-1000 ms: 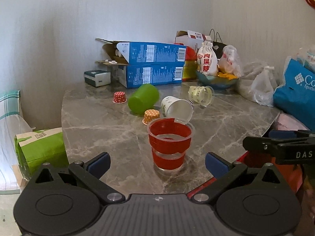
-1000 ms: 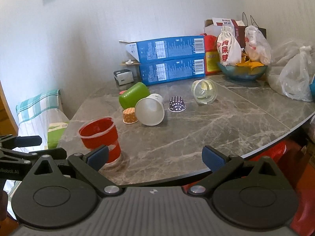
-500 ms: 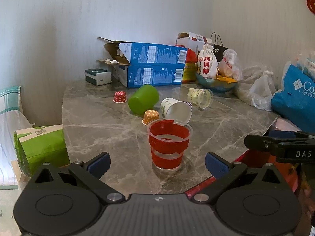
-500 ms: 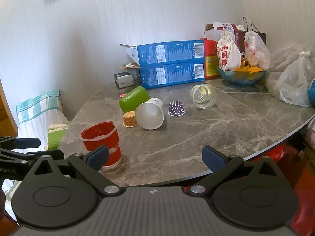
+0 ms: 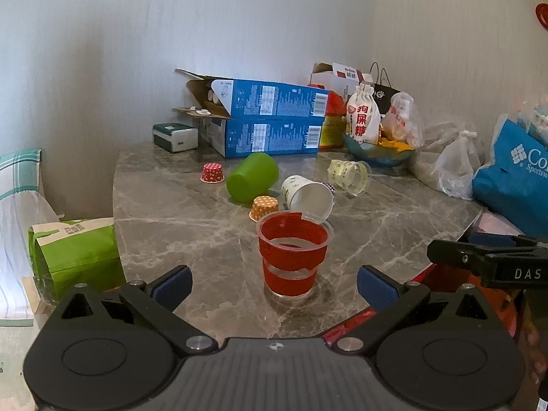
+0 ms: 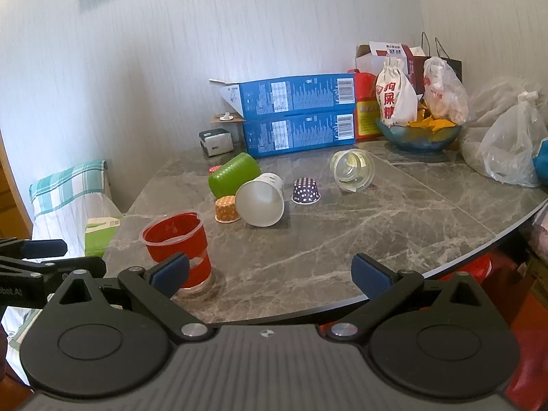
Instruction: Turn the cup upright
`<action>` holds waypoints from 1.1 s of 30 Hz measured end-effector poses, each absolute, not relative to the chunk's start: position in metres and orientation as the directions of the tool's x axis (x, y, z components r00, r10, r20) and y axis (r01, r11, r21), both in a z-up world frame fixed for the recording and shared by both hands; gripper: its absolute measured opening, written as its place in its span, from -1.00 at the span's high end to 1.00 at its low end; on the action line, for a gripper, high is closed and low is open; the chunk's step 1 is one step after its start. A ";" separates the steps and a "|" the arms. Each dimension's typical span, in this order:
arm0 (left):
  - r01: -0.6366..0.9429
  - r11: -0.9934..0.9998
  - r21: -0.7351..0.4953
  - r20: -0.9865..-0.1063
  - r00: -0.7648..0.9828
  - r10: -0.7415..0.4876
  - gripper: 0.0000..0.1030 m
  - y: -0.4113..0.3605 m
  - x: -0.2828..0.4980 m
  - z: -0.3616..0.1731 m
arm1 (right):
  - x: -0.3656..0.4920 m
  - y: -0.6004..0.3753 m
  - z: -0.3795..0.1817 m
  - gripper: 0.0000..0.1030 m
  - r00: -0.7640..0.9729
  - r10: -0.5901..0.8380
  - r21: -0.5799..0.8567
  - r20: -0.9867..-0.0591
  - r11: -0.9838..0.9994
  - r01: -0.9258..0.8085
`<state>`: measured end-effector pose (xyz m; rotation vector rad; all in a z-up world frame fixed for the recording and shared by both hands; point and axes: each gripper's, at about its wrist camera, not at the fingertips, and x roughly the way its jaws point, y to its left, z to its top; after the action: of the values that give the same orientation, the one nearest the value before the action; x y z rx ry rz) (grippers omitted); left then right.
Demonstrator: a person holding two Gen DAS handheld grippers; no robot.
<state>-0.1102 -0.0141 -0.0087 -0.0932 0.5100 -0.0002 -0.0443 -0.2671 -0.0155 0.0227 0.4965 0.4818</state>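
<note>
left wrist: left gripper [image 5: 274, 284] spread wide, empty; red cup [image 5: 291, 254] upright on marble table [image 5: 191, 226], centred just ahead between fingers; red dotted liner [image 5: 212, 172] fully shown | right wrist: right gripper [image 6: 270, 272] wide, empty; red cup [image 6: 178, 243] partly behind left fingertip [image 6: 171, 272]; purple dotted liner [image 6: 306, 190] in plain sight, red liner mostly hidden by green cup [image 6: 234, 175]

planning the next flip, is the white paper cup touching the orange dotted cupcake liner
Cannot tell. In the right wrist view the white paper cup overlaps the orange dotted cupcake liner; no gap or contact shows plainly.
</note>
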 end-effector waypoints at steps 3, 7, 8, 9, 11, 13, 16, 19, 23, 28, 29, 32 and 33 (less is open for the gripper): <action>-0.022 0.996 -0.091 -0.484 0.875 -0.025 -1.00 -0.014 -0.112 -0.007 | -0.045 -0.268 -0.015 -0.98 0.771 0.451 0.137 -0.450 0.888 -0.440; -0.024 0.995 -0.098 -0.474 0.880 -0.025 -1.00 -0.015 -0.116 -0.005 | -0.046 -0.267 -0.014 -0.98 0.771 0.454 0.133 -0.447 0.886 -0.444; -0.022 0.995 -0.100 -0.471 0.882 -0.028 -1.00 -0.015 -0.116 -0.004 | -0.046 -0.267 -0.014 -0.98 0.771 0.452 0.131 -0.448 0.886 -0.444; -0.021 0.995 -0.101 -0.469 0.883 -0.029 -1.00 -0.015 -0.117 -0.003 | -0.046 -0.267 -0.013 -0.98 0.773 0.451 0.129 -0.446 0.887 -0.444; -0.019 0.995 -0.099 -0.466 0.884 -0.030 -1.00 -0.017 -0.118 -0.002 | -0.046 -0.268 -0.013 -0.98 0.773 0.452 0.129 -0.445 0.887 -0.444; -0.017 0.995 -0.100 -0.465 0.884 -0.032 -1.00 -0.018 -0.117 -0.001 | -0.047 -0.268 -0.013 -0.98 0.774 0.453 0.129 -0.444 0.886 -0.445; -0.014 0.994 -0.106 -0.464 0.885 -0.037 -1.00 -0.018 -0.117 0.000 | -0.047 -0.269 -0.013 -0.98 0.774 0.454 0.130 -0.442 0.886 -0.445; -0.015 0.995 -0.104 -0.466 0.884 -0.035 -1.00 -0.019 -0.117 -0.001 | -0.047 -0.269 -0.013 -0.98 0.774 0.453 0.128 -0.442 0.886 -0.445; -0.017 0.995 -0.099 -0.469 0.882 -0.031 -1.00 -0.021 -0.116 -0.001 | -0.046 -0.269 -0.013 -0.98 0.773 0.454 0.127 -0.444 0.886 -0.447; -0.019 0.995 -0.098 -0.467 0.884 -0.029 -1.00 -0.022 -0.115 -0.001 | -0.046 -0.270 -0.014 -0.98 0.772 0.454 0.128 -0.445 0.885 -0.447; -0.019 0.995 -0.098 -0.466 0.884 -0.029 -1.00 -0.022 -0.115 -0.001 | -0.046 -0.270 -0.014 -0.98 0.771 0.454 0.127 -0.446 0.885 -0.448; -0.017 0.996 -0.092 -0.460 0.887 -0.027 -1.00 -0.023 -0.115 -0.001 | -0.046 -0.270 -0.014 -0.98 0.771 0.454 0.127 -0.446 0.885 -0.448; -0.018 0.996 -0.089 -0.458 0.889 -0.025 -1.00 -0.024 -0.115 -0.001 | -0.046 -0.270 -0.014 -0.98 0.771 0.454 0.127 -0.446 0.885 -0.447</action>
<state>-0.1151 -0.0242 -0.0006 -0.0913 0.4767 -0.0034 -0.0457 -0.2697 -0.0141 0.0136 0.4874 0.4882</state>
